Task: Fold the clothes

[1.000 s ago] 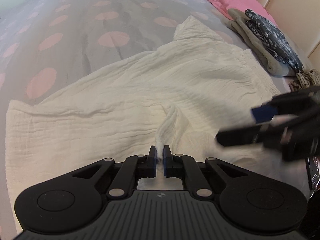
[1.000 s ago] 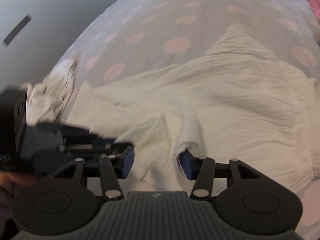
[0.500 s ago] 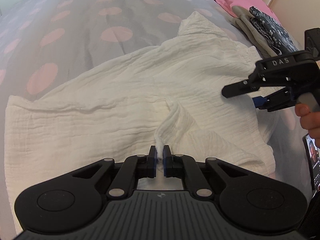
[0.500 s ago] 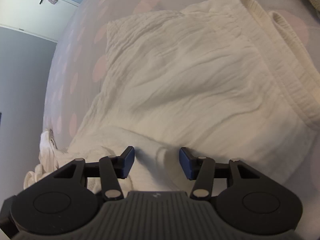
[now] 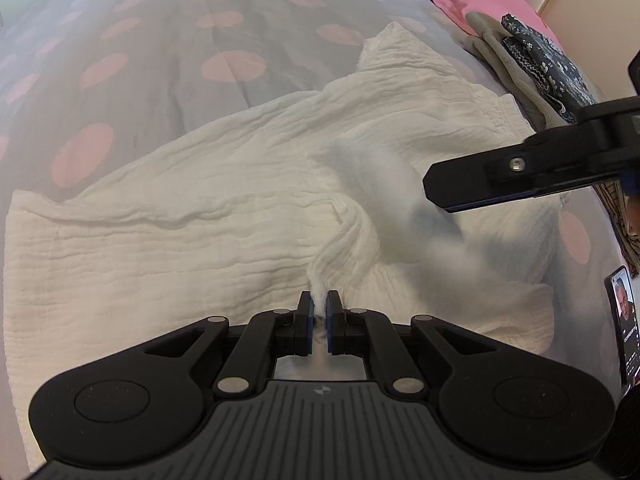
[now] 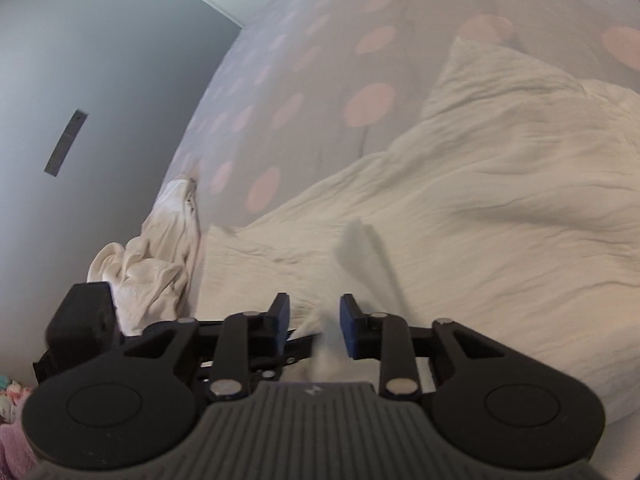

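Polka-dot bedding (image 5: 168,40) fills the background, and the white crinkled garment (image 5: 180,216) lies spread across it, mostly flat. At its near edge the left gripper (image 5: 319,322) is clamped tight on a pinched ridge of the cloth. Beside it the right gripper (image 6: 314,322) stands partly open, a blurred flap of the same cloth between its fingers (not gripped, as far as I can tell). This looks like setting the second hold; next, the right should close before any fold.
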Demonstrator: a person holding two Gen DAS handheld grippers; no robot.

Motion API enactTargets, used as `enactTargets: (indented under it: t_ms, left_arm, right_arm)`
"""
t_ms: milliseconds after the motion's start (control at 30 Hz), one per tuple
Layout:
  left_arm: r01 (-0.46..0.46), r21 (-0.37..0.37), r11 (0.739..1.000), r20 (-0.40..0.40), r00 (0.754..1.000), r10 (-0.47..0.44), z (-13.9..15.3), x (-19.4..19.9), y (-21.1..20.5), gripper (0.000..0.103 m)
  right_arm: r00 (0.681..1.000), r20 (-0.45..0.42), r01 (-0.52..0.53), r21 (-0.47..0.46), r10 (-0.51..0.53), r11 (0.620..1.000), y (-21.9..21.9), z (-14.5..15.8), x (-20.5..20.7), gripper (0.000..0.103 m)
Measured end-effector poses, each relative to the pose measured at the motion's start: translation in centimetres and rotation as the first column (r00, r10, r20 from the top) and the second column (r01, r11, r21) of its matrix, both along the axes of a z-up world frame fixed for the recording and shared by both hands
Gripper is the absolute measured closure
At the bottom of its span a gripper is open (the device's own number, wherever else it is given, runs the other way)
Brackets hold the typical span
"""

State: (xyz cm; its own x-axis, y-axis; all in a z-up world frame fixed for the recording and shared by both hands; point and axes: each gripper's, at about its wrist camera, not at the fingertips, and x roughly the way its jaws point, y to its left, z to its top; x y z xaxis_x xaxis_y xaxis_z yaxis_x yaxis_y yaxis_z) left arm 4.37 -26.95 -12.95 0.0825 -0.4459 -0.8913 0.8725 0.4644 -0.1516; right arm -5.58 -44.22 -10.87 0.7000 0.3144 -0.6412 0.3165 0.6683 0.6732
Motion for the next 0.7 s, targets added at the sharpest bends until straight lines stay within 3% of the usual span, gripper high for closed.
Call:
enactTargets:
  t_ms: [200,333,533,633,700]
  left_arm:
    - [0.002,0.000,1.000,0.001,1.000,-0.002,0.0,0.1,0.1,0.099]
    - [0.003,0.001,1.000,0.003,1.000,-0.003,-0.1,0.1,0.0,0.099]
    - [0.001,-0.001,1.000,0.003,1.000,-0.001,0.0,0.1,0.0,0.099]
    - [0.002,-0.001,1.000,0.003,1.000,-0.002,0.0,0.1,-0.1,0.099]
    - [0.003,0.000,1.000,0.004,1.000,-0.003,0.0,0.1,-0.2,0.099]
  right_arm:
    - [0.996,0.007,0.088,-0.015,-0.088,0.996,-1.7,0.7,-0.9,0.062]
    - [0.978,-0.095,0.185,-0.029,-0.187,0.982,-3.1,-1.4,-1.1,0.057]
    - [0.981,-0.160,0.121,0.035,-0.114,0.992,-2.3,-3.8,-0.9,0.057]
    - [0.987,-0.147,0.078,0.037,-0.072,0.996,-1.5,-3.5,-0.6,0.066]
    - [0.988,-0.140,0.064,0.024,-0.060,0.998,-1.1,-3.2,-0.4,0.086]
